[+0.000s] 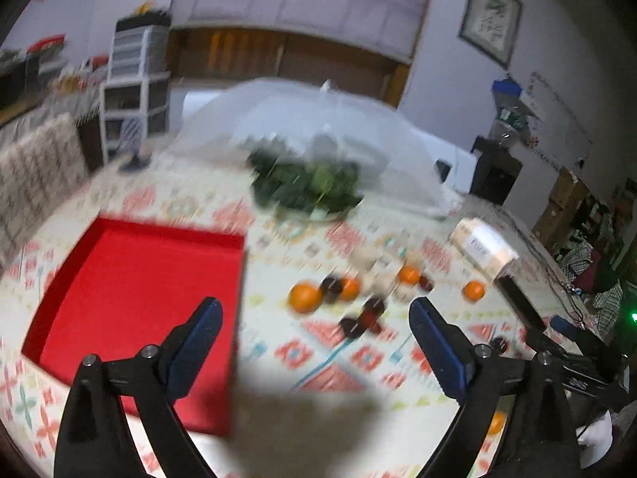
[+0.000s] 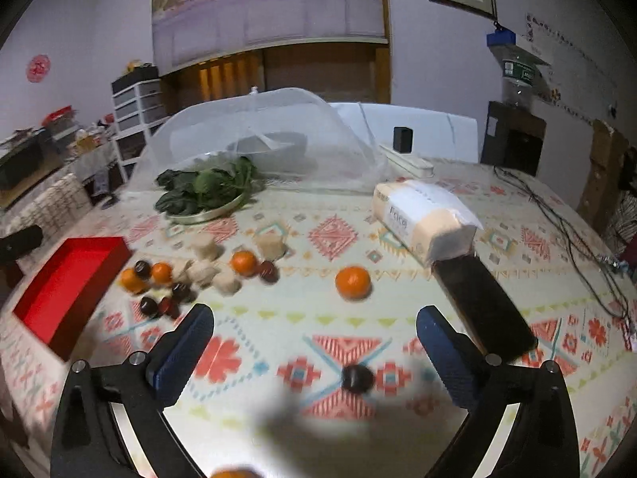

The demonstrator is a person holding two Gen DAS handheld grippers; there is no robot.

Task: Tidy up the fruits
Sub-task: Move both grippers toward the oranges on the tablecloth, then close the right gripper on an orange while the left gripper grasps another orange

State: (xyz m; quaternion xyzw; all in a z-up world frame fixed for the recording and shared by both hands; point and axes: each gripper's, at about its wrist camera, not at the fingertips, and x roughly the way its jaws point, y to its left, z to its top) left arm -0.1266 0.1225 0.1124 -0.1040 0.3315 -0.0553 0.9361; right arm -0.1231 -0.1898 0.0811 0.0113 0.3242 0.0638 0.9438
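Red tray at left seen bare inside: nothing sorted yet, whole task judged left.

Left gripper held wide open, nothing gripped. Right gripper likewise spread, nothing gripped.

Oranges, dark fruits and pale blocks scattered mid-table, right of tray; lone orange further right.

Tray interior shown by left view only. Single dark fruit near, between fingers, shown clearly by right view only.
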